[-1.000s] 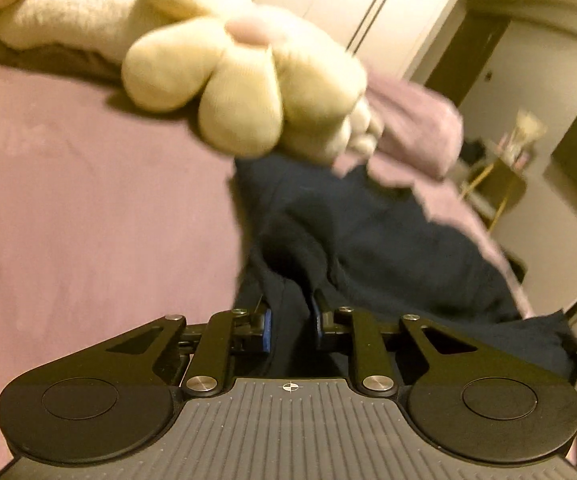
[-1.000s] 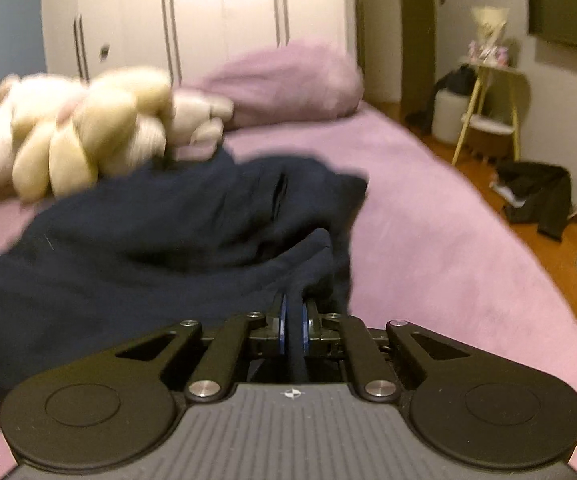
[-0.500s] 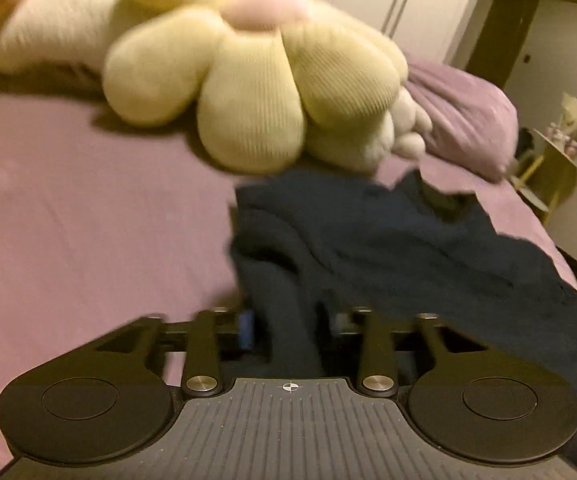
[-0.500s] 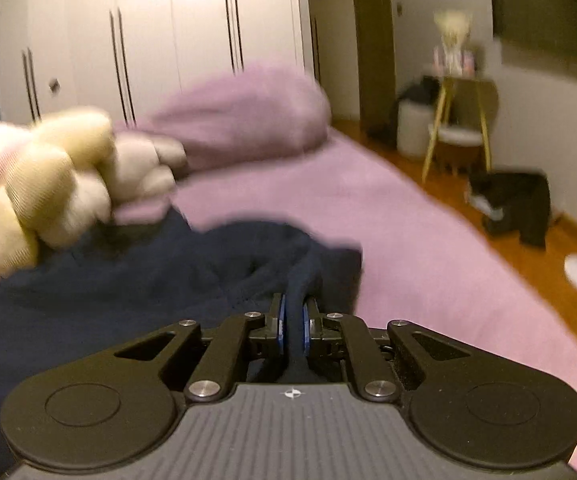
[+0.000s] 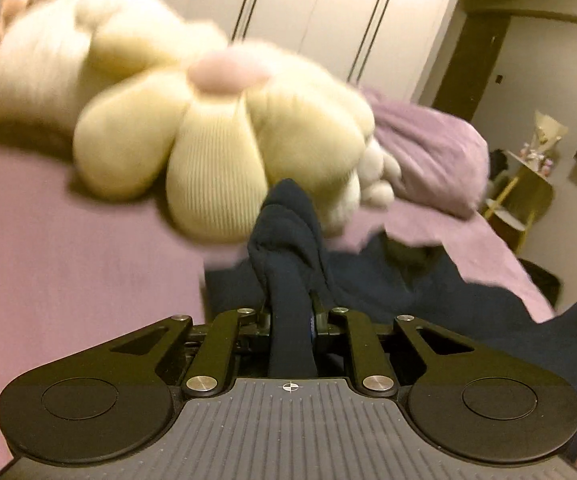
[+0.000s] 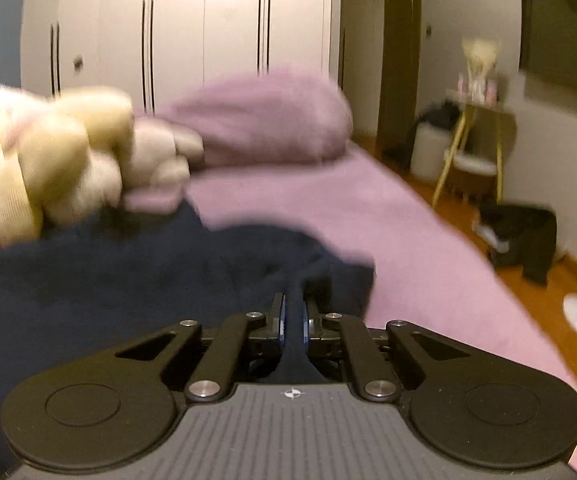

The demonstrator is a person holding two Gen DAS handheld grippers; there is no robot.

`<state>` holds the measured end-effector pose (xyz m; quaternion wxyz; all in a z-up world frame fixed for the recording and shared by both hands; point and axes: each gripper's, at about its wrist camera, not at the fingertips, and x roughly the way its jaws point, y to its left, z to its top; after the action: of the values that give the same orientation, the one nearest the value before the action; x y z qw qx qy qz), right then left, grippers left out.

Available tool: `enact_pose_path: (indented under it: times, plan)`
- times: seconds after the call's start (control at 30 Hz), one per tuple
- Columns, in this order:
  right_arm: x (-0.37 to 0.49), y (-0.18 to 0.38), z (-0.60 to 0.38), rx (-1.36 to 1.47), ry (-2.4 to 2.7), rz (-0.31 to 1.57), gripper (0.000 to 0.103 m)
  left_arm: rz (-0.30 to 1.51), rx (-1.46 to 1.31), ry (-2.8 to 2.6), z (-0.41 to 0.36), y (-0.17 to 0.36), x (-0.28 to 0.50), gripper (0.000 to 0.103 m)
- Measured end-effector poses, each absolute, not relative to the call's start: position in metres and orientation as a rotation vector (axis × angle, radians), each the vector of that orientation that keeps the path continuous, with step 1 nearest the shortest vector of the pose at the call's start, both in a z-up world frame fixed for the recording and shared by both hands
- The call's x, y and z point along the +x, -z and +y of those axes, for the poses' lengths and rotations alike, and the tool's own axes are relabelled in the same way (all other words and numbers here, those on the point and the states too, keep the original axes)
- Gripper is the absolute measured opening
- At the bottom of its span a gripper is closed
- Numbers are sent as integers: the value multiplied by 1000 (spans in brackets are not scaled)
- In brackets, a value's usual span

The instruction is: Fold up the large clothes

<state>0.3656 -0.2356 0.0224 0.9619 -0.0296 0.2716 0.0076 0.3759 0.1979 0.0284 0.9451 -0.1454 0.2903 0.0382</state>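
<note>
1. Now the left tongs [image 5: 290, 316] are closed on a bunched ridge of the dark navy garment [image 5: 288, 236], which stands up between the jaws towards 12 o'clock.
2. From that grip the garment spreads to 3 o'clock, lying rumpled on the pink bed [image 5: 68, 264].
3. At 12 o'clock from the left tongs a cream flower-shaped plush [image 5: 216, 136] sits on the bed, close behind the raised fold; whether they touch is unclear through the blur.
4. At 2 o'clock a lilac pillow [image 5: 432, 152] rests beside the plush.
5. The right tongs [image 6: 292, 318] are nearly closed, pinching a thin edge of the garment [image 6: 128, 272] between the blue pads.
6. In the right view the cloth spreads from the jaws to 9 and 10 o'clock over the bed [image 6: 408, 248].
7. The plush [image 6: 48, 164] is at 10 o'clock, the pillow [image 6: 264, 120] at 12.
8. White wardrobe doors [image 6: 208, 28] stand behind the bed, and a yellow-legged side stand [image 6: 476, 148] is at 2 o'clock.
</note>
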Motion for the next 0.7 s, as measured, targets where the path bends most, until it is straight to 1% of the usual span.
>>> enact_pose_path:
  times: [0.1, 0.2, 0.3, 0.37, 0.4, 0.43, 0.5, 0.53, 0.57, 0.6, 0.67, 0.7]
  plan:
    - [399, -44, -225, -62, 12, 494, 7, 521, -228, -151, 195, -46, 423, 17]
    - [454, -57, -217, -30, 83, 457, 7, 449, -213, -233, 189, -44, 467, 18]
    - [507, -55, -210, -8, 166, 435, 8, 461, -181, -317, 175, -14, 504, 19]
    - [536, -38, -205, -4, 212, 470, 8, 485, -166, -350, 169, 18, 519, 21]
    - [548, -25, -203, -23, 237, 492, 8, 499, -150, -369, 167, 32, 523, 23]
    - [556, -12, -201, -38, 253, 511, 8, 513, -130, -386, 167, 46, 527, 28]
    - [568, 17, -202, -58, 280, 555, 8, 551, -109, -400, 169, 74, 529, 32]
    - [571, 30, -203, -81, 298, 566, 8, 564, -138, -392, 175, 85, 528, 39]
    - [573, 41, -204, -102, 310, 573, 8, 570, -180, -400, 181, 94, 527, 44]
    - [574, 51, -208, -99, 323, 580, 8, 569, -207, -400, 185, 99, 527, 45]
    - [579, 68, -219, -36, 338, 624, 8, 571, -233, -395, 189, 104, 529, 51]
    - [579, 76, -223, -12, 344, 638, 8, 571, -250, -391, 192, 105, 530, 52]
